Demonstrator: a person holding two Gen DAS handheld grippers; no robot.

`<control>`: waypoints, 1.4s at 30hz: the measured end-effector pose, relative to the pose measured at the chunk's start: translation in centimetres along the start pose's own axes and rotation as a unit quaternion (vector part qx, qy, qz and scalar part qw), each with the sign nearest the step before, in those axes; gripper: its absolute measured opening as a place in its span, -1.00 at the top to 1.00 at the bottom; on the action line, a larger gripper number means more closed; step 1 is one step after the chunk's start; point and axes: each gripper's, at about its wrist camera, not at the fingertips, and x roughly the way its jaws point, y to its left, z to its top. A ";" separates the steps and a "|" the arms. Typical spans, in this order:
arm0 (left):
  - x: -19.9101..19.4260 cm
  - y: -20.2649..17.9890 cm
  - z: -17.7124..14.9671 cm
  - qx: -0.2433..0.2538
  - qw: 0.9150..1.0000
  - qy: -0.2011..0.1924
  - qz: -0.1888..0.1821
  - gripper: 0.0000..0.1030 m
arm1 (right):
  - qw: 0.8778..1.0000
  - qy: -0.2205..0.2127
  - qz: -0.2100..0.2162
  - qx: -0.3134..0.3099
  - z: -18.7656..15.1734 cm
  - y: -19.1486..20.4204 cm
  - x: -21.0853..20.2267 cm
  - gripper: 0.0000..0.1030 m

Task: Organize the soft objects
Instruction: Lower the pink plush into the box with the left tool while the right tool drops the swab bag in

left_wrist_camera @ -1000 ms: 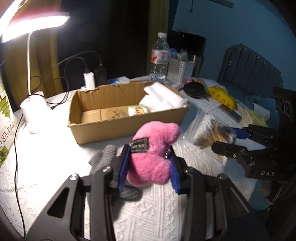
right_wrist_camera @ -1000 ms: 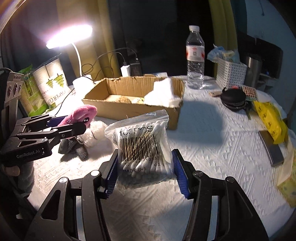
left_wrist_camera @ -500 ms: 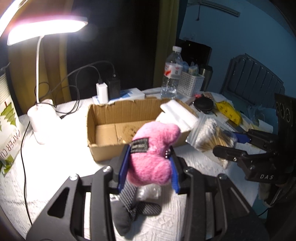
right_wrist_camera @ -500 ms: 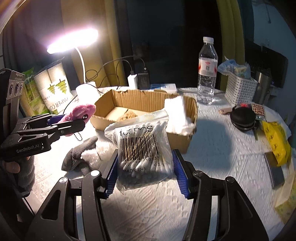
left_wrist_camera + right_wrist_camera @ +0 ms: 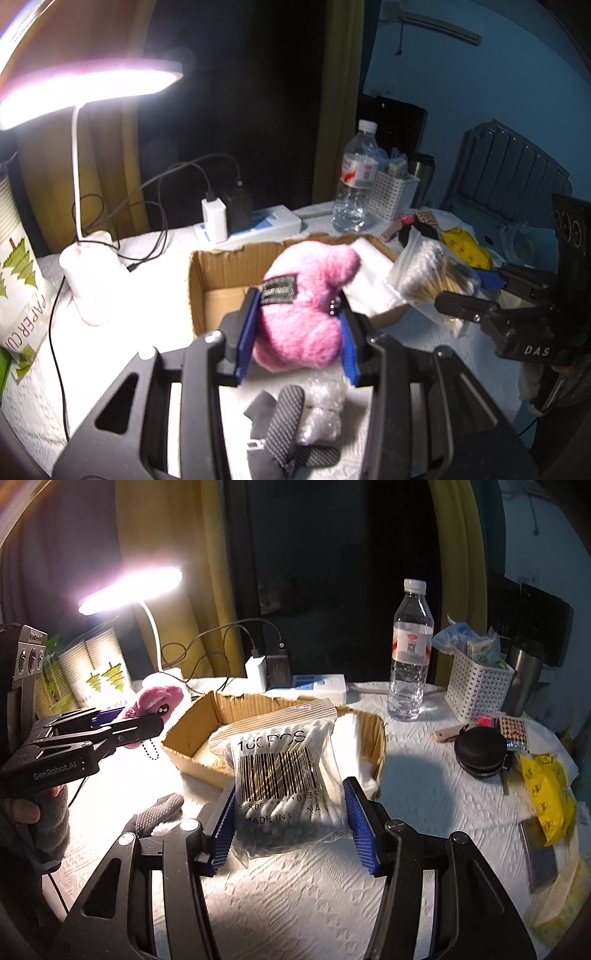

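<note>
My left gripper (image 5: pixel 297 339) is shut on a pink plush toy (image 5: pixel 303 314) and holds it in the air at the near edge of an open cardboard box (image 5: pixel 201 295). My right gripper (image 5: pixel 291 830) is shut on a clear bag of cotton swabs (image 5: pixel 284 779), held above the table just in front of the box (image 5: pixel 184 746). The box holds folded white cloth (image 5: pixel 360 746). The left gripper with the pink toy (image 5: pixel 155 705) shows at the left in the right wrist view. A grey sock (image 5: pixel 284 432) and a bubble-wrap piece (image 5: pixel 325 410) lie on the table below.
A lit desk lamp (image 5: pixel 88 280) stands left of the box. Chargers on a power strip (image 5: pixel 229 218), a water bottle (image 5: pixel 410 653) and a white basket (image 5: pixel 476 683) stand behind it. A black pouch (image 5: pixel 480 749) and yellow packet (image 5: pixel 546 790) lie at the right.
Both grippers rose and moved toward the box, each keeping its hold. The pink toy lifted off the table, leaving the grey sock and bubble wrap below.
</note>
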 end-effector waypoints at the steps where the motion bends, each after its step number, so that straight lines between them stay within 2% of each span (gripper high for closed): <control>1: 0.1 0.1 0.2 0.000 1.000 -0.001 0.000 0.24 | 1.000 -0.001 -0.001 0.001 0.3 -0.2 0.2 -0.12; 13: 2.9 1.4 1.4 -0.008 1.000 -0.009 0.004 0.23 | 1.000 -0.007 -0.003 0.008 2.4 -1.2 2.9 -0.12; 21: 5.8 3.2 0.6 -0.027 0.999 0.020 0.014 0.21 | 1.000 0.001 -0.011 0.024 3.0 -2.3 5.5 -0.13; 24: 6.4 3.5 0.4 -0.035 0.999 0.033 0.012 0.04 | 0.999 0.008 -0.023 0.031 2.9 -2.8 6.4 -0.15; 26: 6.4 3.5 0.4 -0.036 0.999 0.033 0.013 -0.23 | 0.999 0.016 -0.030 0.035 2.7 -3.1 6.9 -0.16; 28: 6.2 3.5 0.4 -0.036 0.999 0.031 0.012 -0.31 | 0.999 0.016 -0.036 0.037 2.6 -3.2 7.0 -0.22; 29: 6.2 3.4 0.4 -0.036 0.999 0.030 0.013 -0.31 | 0.998 0.015 -0.040 0.036 2.6 -3.2 6.9 -0.33; 30: 6.1 3.4 0.4 -0.036 0.999 0.030 0.015 -0.31 | 0.998 0.013 -0.041 0.036 2.6 -3.1 6.8 -0.35; 42: 3.0 2.6 0.5 -0.032 0.999 0.011 0.014 -0.32 | 0.999 0.003 -0.044 0.028 2.3 -1.4 3.9 -0.35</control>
